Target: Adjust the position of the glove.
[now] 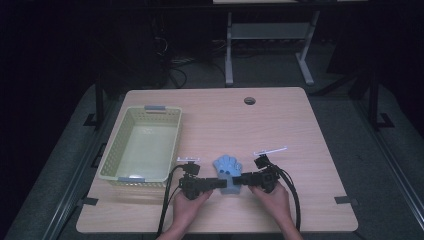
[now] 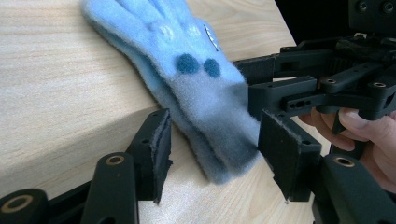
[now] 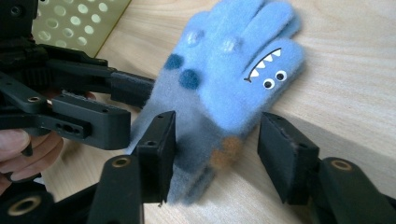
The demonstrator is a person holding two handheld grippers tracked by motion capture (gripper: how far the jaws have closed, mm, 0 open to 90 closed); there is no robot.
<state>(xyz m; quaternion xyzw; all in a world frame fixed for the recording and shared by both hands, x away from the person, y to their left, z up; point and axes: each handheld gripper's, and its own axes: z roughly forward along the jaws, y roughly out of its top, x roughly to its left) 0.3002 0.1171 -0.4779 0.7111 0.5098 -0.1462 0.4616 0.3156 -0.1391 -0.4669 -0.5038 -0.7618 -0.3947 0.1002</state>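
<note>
A light blue fleece glove with dark blue dots and a toothy monster face lies flat on the wooden table, fingers pointing away from me. My left gripper is open, its jaws on either side of the glove's cuff. My right gripper is open too, straddling the cuff from the other side. In the high view both grippers, left and right, meet at the glove's near end, each held by a hand.
A pale yellow perforated basket stands empty on the table's left side. A round cable hole sits near the far edge. Beyond the table is a dark floor with the legs of another desk.
</note>
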